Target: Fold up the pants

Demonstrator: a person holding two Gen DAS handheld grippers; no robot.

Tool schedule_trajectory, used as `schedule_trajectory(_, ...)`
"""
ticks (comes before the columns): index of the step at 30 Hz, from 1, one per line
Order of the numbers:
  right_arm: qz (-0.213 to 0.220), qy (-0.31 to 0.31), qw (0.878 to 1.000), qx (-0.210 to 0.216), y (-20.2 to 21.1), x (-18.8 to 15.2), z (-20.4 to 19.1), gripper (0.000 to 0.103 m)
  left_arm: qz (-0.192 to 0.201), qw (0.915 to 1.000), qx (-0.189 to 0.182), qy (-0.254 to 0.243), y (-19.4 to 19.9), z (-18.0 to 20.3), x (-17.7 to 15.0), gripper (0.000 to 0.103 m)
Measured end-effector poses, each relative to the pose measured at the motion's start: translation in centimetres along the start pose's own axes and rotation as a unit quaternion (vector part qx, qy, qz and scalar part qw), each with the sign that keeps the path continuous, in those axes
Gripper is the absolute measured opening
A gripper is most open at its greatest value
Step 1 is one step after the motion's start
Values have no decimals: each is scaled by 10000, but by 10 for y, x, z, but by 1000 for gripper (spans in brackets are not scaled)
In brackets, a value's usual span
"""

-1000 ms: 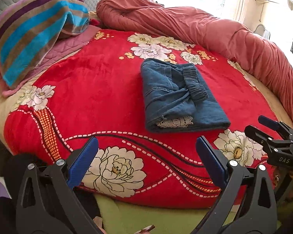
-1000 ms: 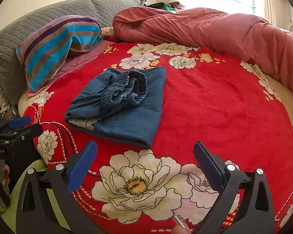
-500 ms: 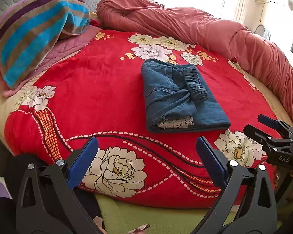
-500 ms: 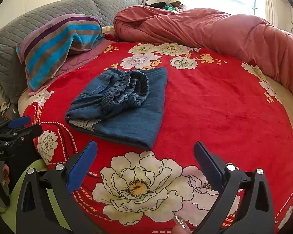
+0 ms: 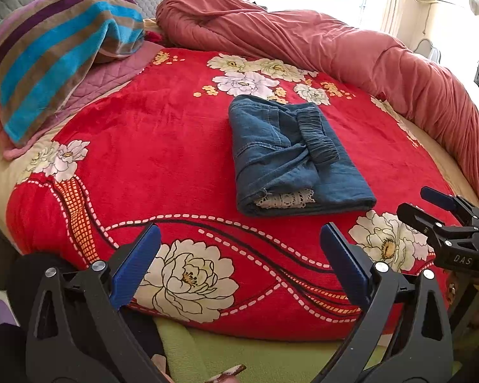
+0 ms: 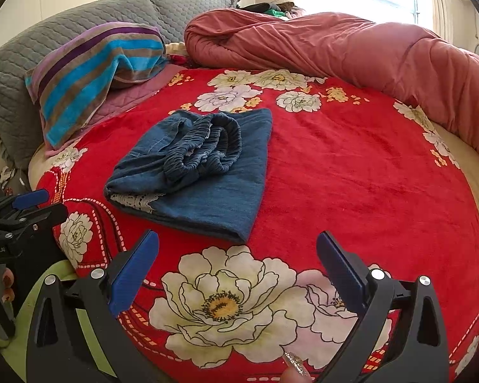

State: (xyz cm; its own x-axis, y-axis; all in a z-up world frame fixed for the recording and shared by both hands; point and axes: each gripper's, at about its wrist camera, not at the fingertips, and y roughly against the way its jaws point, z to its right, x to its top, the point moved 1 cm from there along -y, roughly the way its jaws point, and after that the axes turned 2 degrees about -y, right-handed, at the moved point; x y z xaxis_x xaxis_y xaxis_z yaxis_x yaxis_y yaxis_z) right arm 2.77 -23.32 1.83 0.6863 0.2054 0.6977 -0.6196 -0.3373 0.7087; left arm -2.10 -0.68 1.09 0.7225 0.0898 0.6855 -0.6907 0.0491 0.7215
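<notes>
One pair of pants (image 5: pixel 295 156), folded into a block, lies mid-bed on the red flowered blanket (image 5: pixel 163 146). Your two grippers, left gripper (image 5: pixel 239 255) and right gripper (image 6: pixel 238 258), hover at the near edge, jaws spread, holding nothing. One striped pillow (image 5: pixel 54 67), one pink duvet (image 5: pixel 351 48), bright window behind.

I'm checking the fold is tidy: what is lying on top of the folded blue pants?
On the folded pants sits only their own bunched elastic waistband, with white lace trim peeking from the near edge. What lies between the layers is covered.
</notes>
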Motion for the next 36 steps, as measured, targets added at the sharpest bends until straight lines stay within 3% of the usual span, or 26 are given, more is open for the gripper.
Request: schedule_trajectory(36, 3, -34, 10000, -46, 3, 2, 9, 98, -24, 10000, -33, -76, -2, 8, -3, 93)
